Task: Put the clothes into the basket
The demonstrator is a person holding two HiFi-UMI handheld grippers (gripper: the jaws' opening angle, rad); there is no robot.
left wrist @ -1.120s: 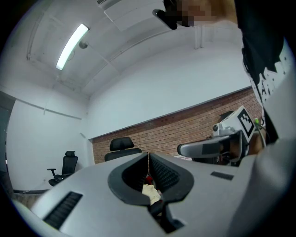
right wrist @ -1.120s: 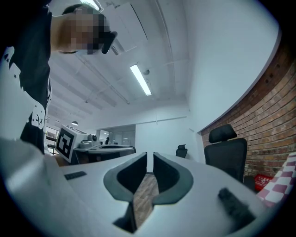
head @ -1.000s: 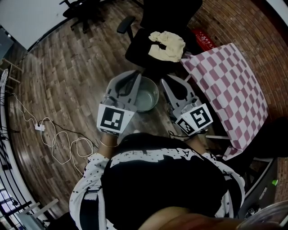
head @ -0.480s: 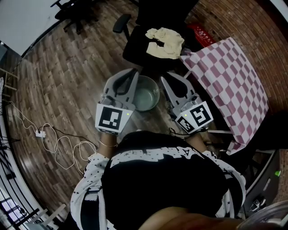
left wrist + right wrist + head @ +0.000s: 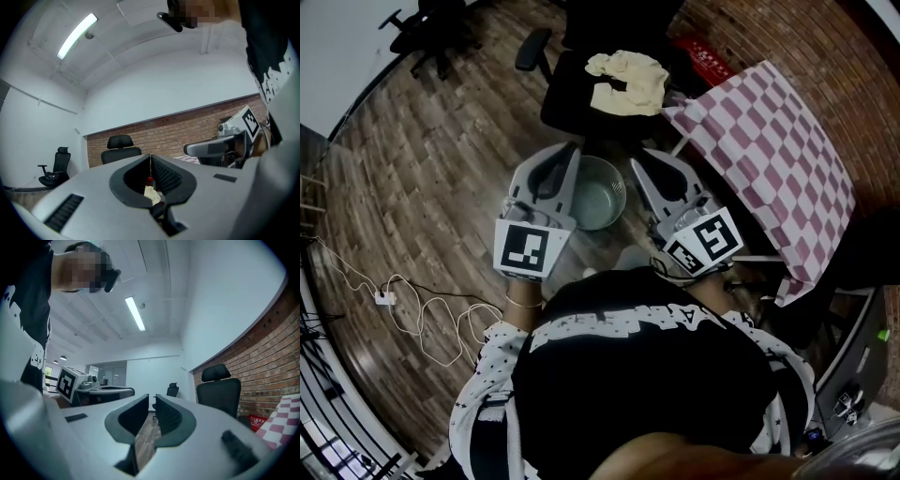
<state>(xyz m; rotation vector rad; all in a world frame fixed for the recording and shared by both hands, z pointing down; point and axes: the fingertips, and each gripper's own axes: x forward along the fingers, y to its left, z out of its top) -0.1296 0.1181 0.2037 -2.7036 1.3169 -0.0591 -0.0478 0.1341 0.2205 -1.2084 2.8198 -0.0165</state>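
The left gripper (image 5: pixel 570 155) has its jaws pressed fully together on nothing. A scrap of cream shows through the gap beneath them in the left gripper view, but that looks like the garment farther off, not something held. The right gripper (image 5: pixel 639 171) is likewise drawn together, with only a sliver of wooden floor (image 5: pixel 441 178) showing between its pads. Both are held level and side by side in front of the person, flanking the grey basket (image 5: pixel 598 192), which sits on the floor at twelve o'clock, just ahead of the body. That placement suits the job: the basket is within easy reach for a drop. The clothes, a crumpled cream garment (image 5: pixel 625 82), lie beyond it, also at twelve o'clock, on the seat of a black office chair (image 5: pixel 567 98) (well apart from either gripper). At two o'clock a pink-and-white checked cloth (image 5: pixel 769 141) drapes a table, and at eight o'clock a white cable (image 5: pixel 422 314) loops over the floor. Judging from this, the task has not begun, and the empty grippers seem poised for a reach over the basket to the chair.
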